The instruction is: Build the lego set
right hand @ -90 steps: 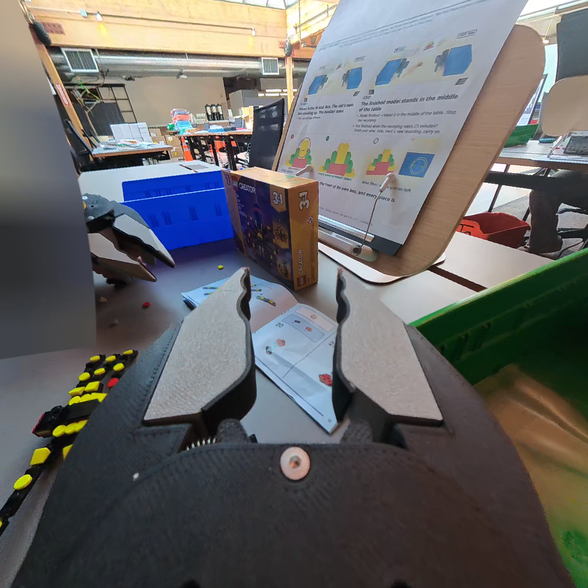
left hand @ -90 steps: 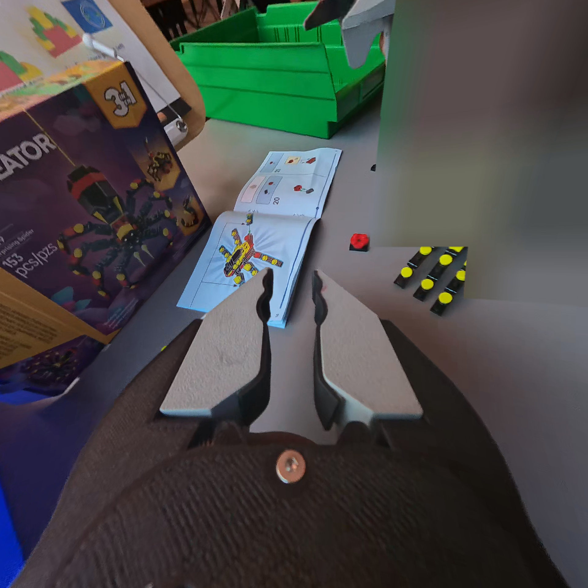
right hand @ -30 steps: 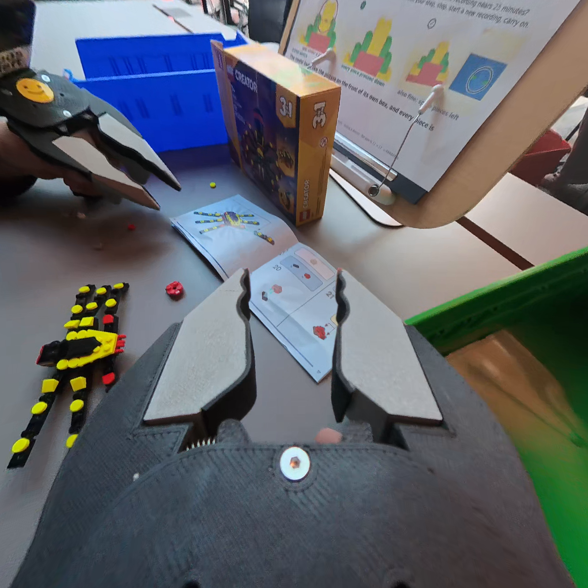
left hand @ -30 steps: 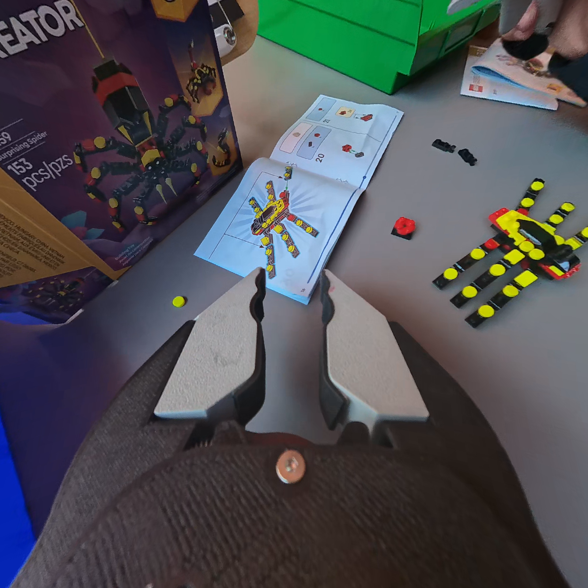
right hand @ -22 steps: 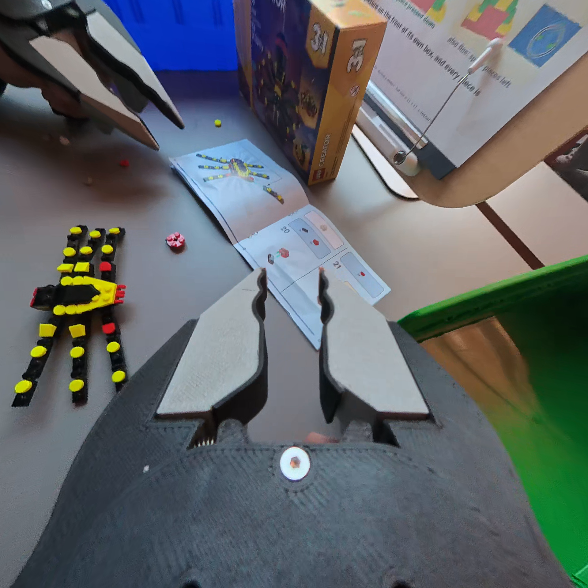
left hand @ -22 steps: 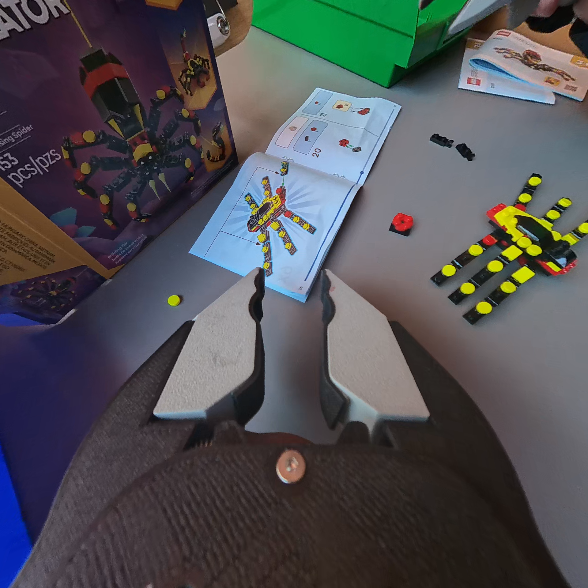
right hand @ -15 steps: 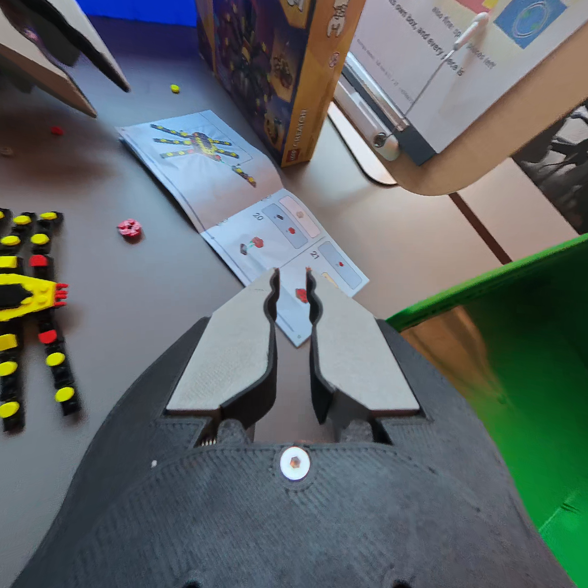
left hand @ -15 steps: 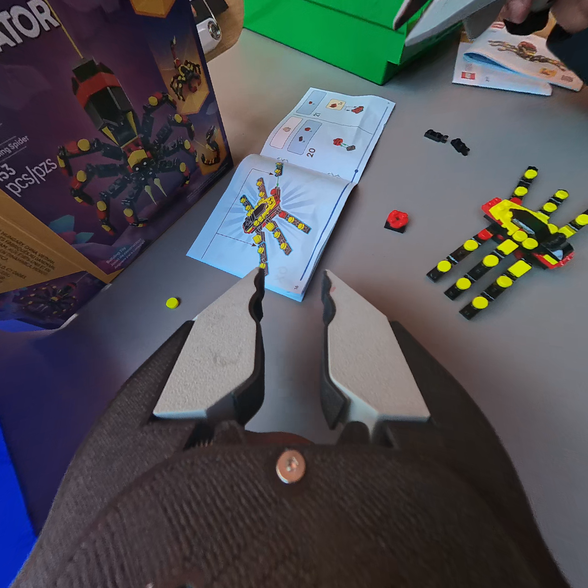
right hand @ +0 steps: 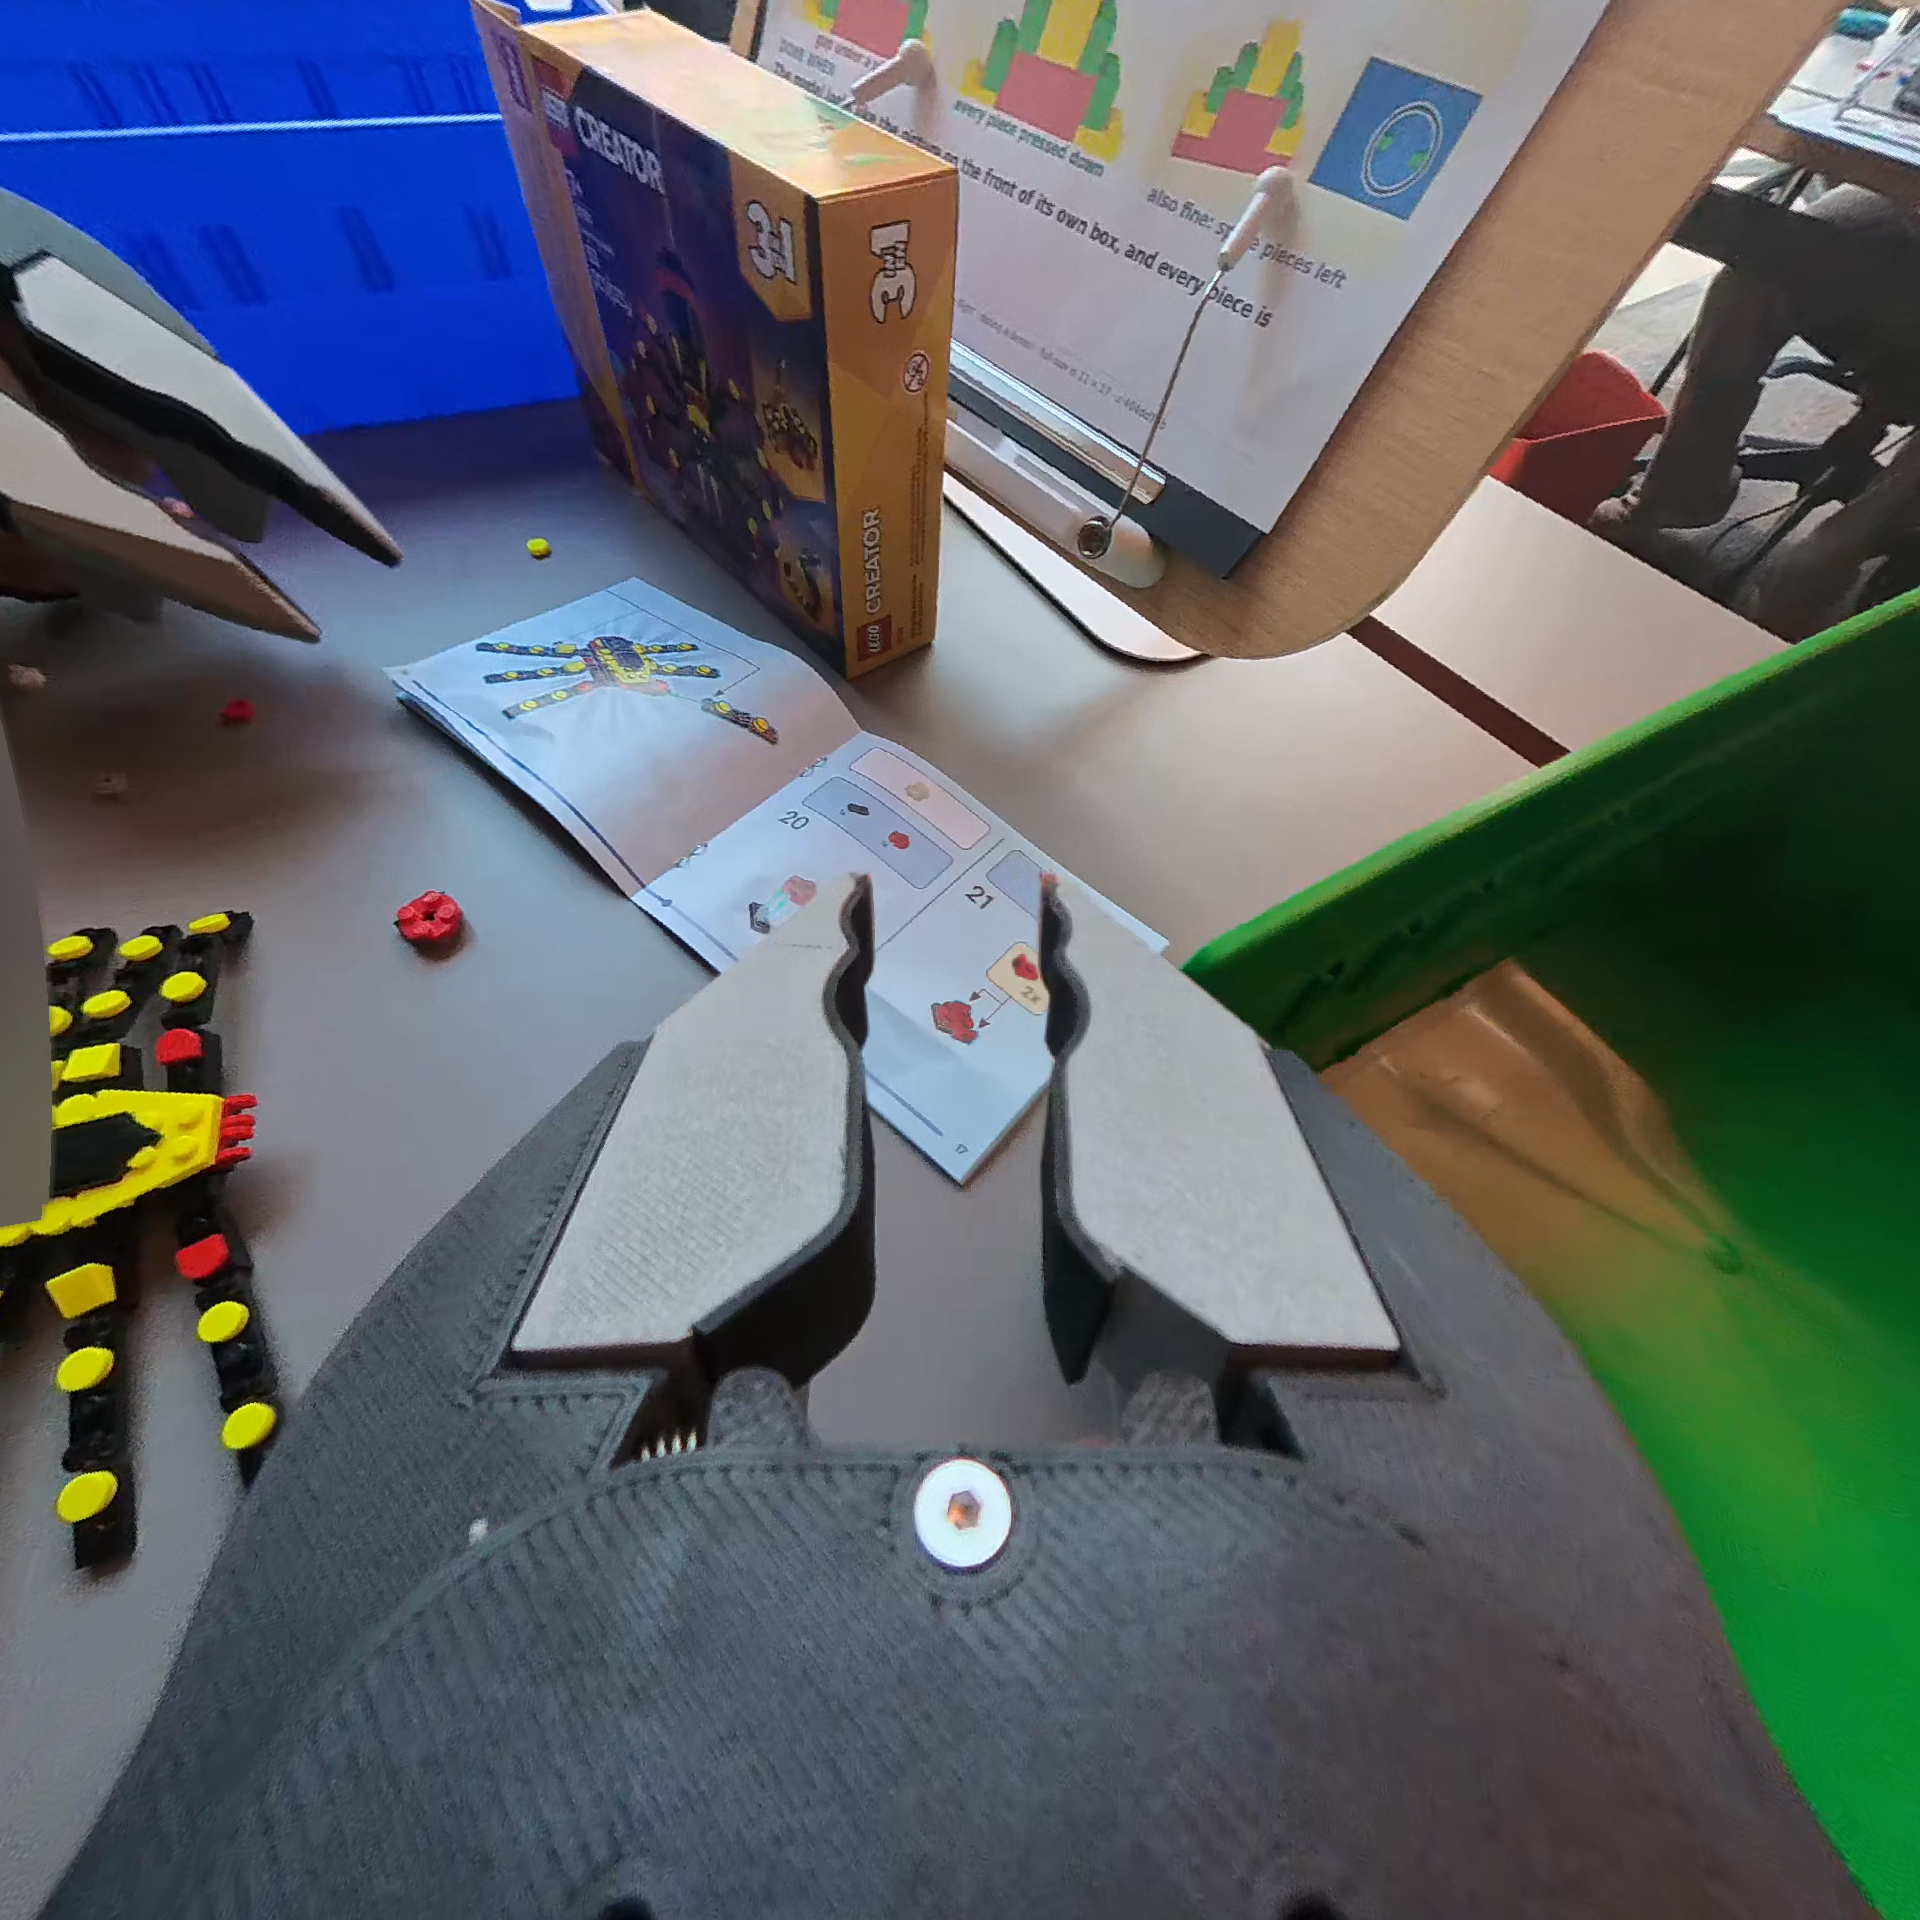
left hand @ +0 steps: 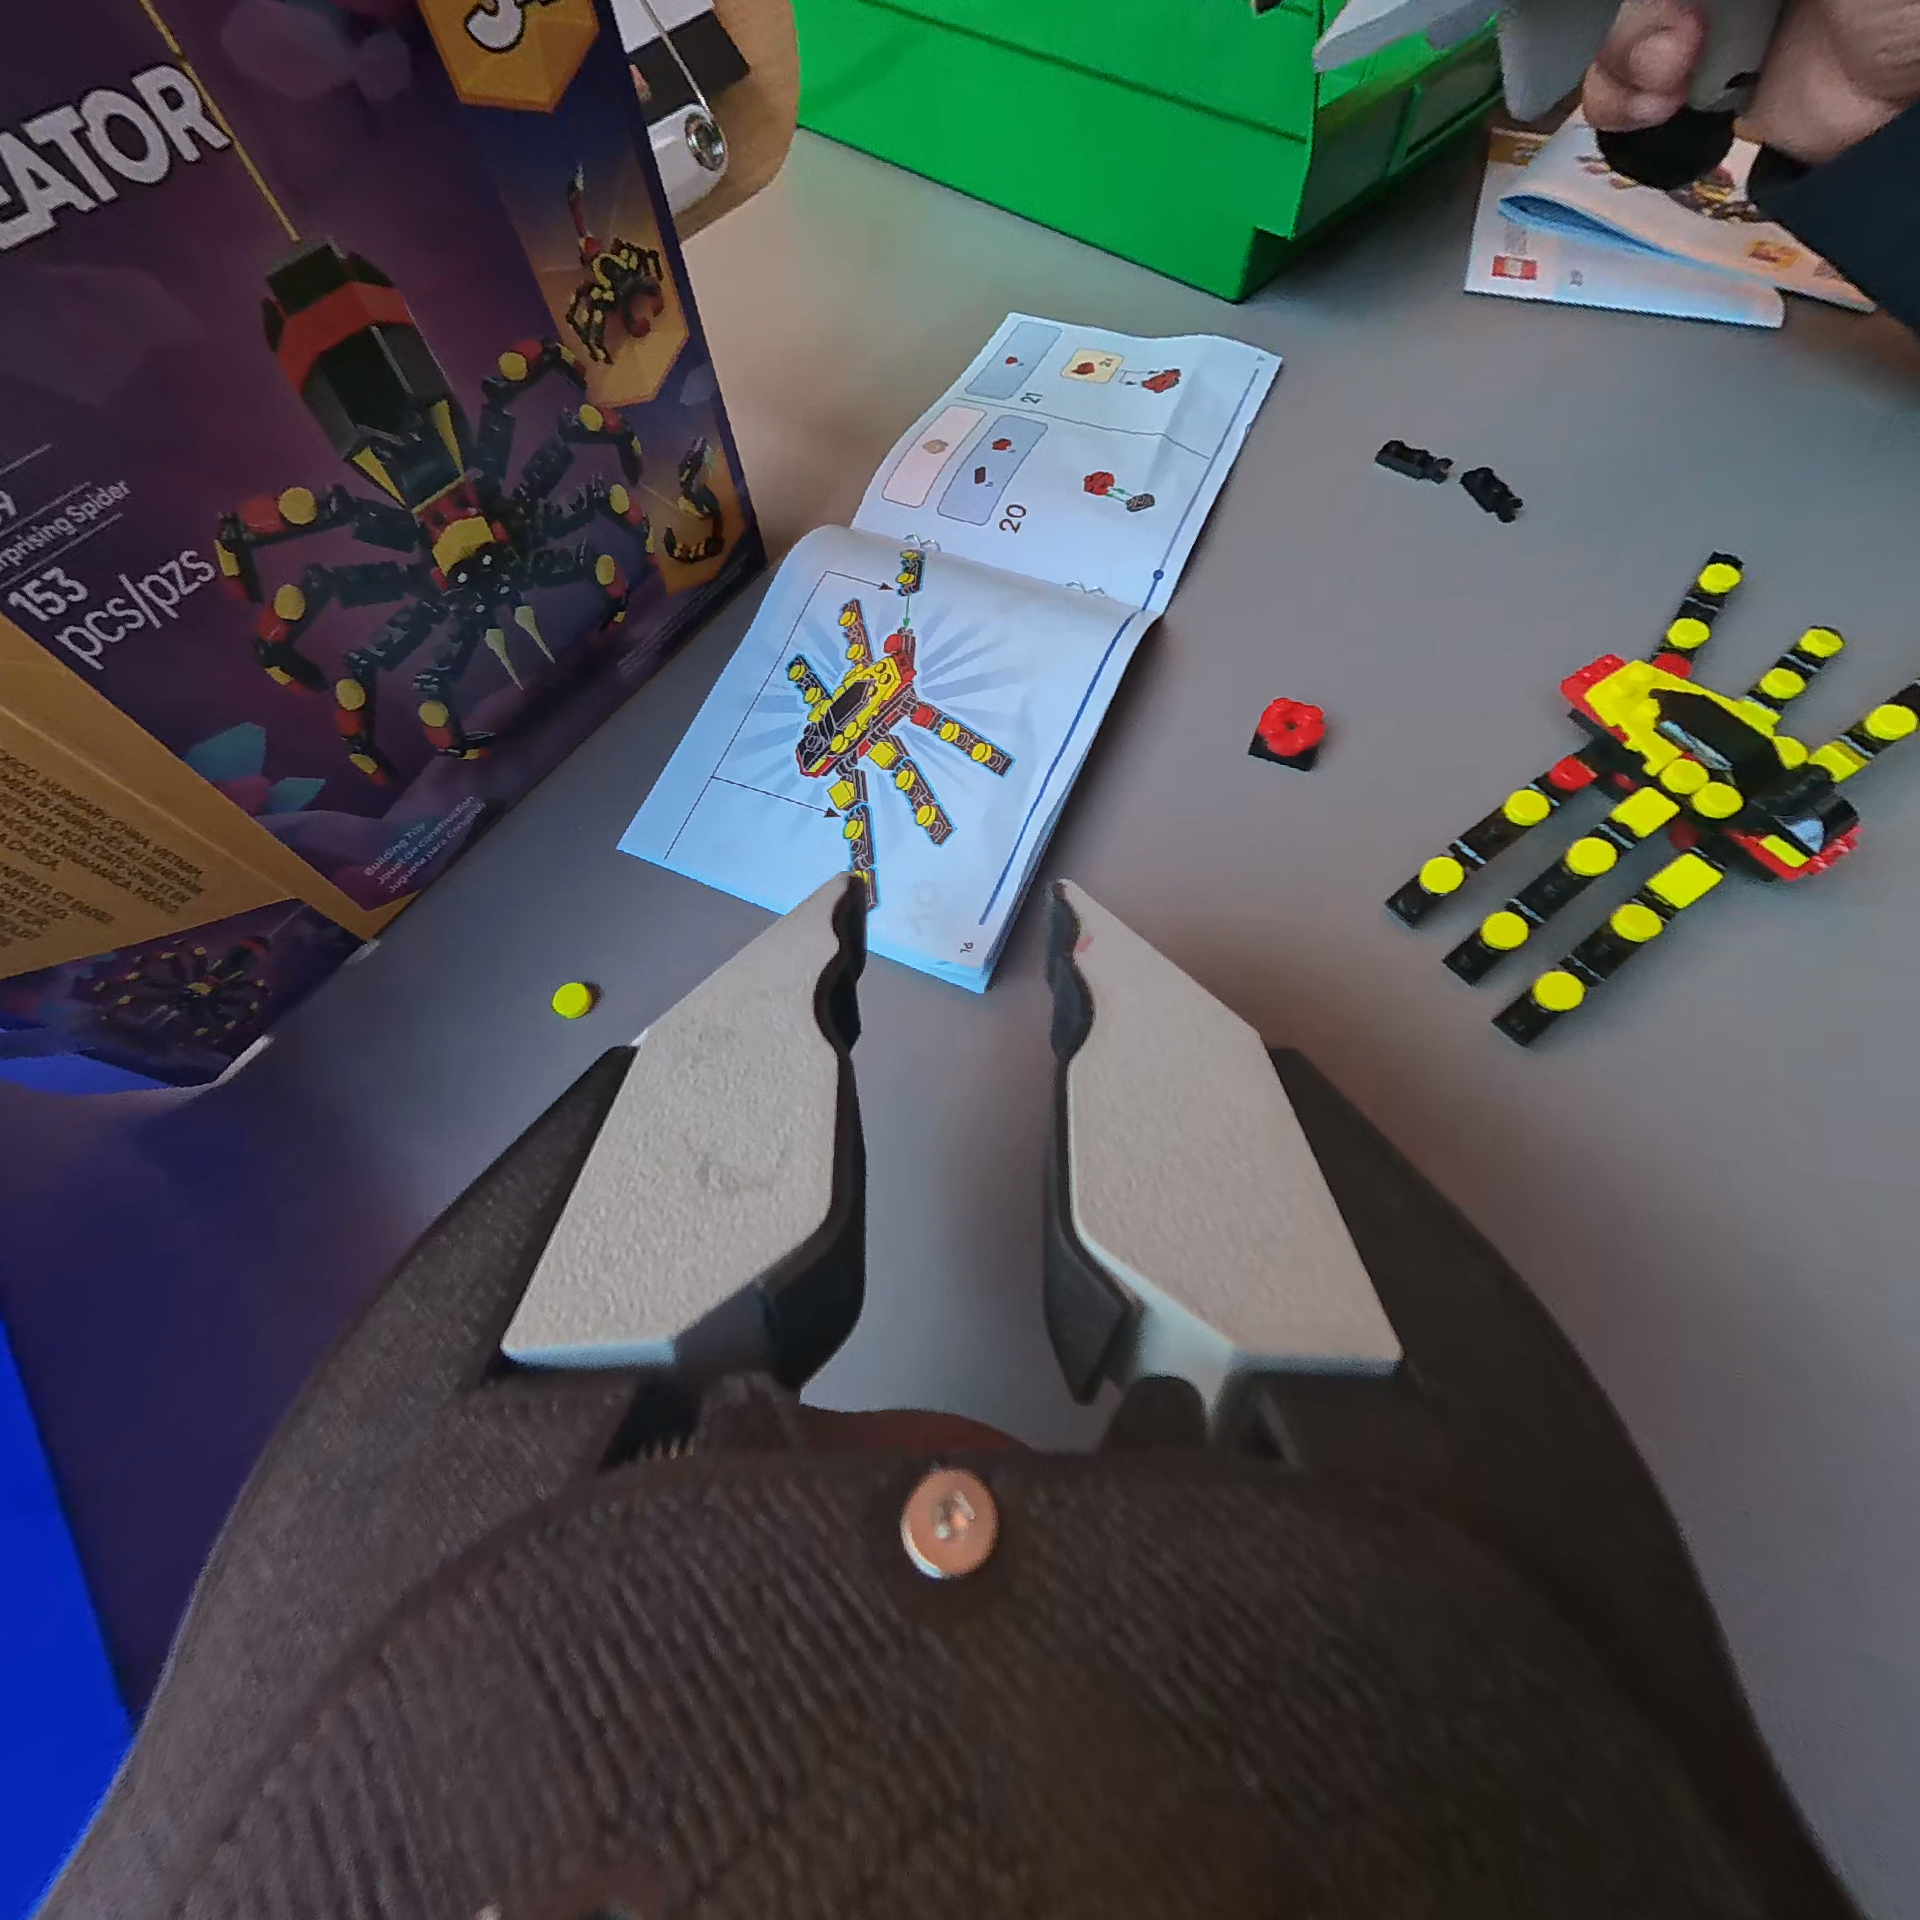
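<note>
Hovering over open booklet [right hand: 727, 790], right gripper [right hand: 951, 899] parted, empty; left gripper [left hand: 951, 914] parted, empty too; spider build [left hand: 1683, 790] and red piece [left hand: 1288, 727] on surface [left hand: 1558, 1195].

Bright, even daylight, soft shadows on the worktop [left hand: 1558, 1195], wide-angle bending at edges, green bin [right hand: 1714, 1091] blurred, perhaps from closeness

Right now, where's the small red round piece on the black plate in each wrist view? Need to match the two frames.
Left wrist view: small red piece sits right of centre, on the table between the open booklet and the half-built spider model.
Right wrist view: it lies at left, above the model, left of the booklet.
Shared landmark: the booklet's spider page.
</note>
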A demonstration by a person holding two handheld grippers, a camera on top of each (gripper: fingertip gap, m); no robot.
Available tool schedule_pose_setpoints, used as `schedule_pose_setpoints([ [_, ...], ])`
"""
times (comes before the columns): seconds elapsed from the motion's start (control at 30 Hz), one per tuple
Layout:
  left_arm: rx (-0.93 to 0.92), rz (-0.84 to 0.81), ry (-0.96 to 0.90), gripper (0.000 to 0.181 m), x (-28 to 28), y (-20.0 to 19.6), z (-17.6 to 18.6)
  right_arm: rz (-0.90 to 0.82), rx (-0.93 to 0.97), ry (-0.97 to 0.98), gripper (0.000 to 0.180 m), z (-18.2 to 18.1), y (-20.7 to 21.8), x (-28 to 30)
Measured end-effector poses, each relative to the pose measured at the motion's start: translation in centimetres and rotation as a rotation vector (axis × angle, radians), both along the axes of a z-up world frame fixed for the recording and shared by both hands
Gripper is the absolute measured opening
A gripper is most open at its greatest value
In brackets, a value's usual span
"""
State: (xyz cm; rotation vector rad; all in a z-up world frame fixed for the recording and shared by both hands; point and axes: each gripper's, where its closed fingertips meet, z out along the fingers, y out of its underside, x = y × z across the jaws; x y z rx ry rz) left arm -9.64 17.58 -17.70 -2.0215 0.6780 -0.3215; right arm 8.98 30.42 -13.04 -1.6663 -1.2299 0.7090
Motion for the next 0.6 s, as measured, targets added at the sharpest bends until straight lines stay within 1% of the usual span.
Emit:
schedule_pose_setpoints([
  [0.07,0.01,-0.003,0.013,0.032,0.0,0.0,0.0,-0.014,0.016,0.002,0.027,0.2,0.2,0.1],
  [0.2,0.014,0.005,0.012,0.032,-0.1,0.1,0.1,-0.049,0.012,-0.02,0.017,-0.2,0.8,0.6],
  [0.43,0.024,-0.002,0.028,0.032,0.0,0.1,-0.1,-0.024,0.035,-0.045,0.018,-0.3,0.4,0.4],
  [0.6,0.006,-0.009,0.029,0.032,0.1,0.0,-0.4,0.005,0.021,-0.082,0.015,-1.3,0.0,-0.1],
])
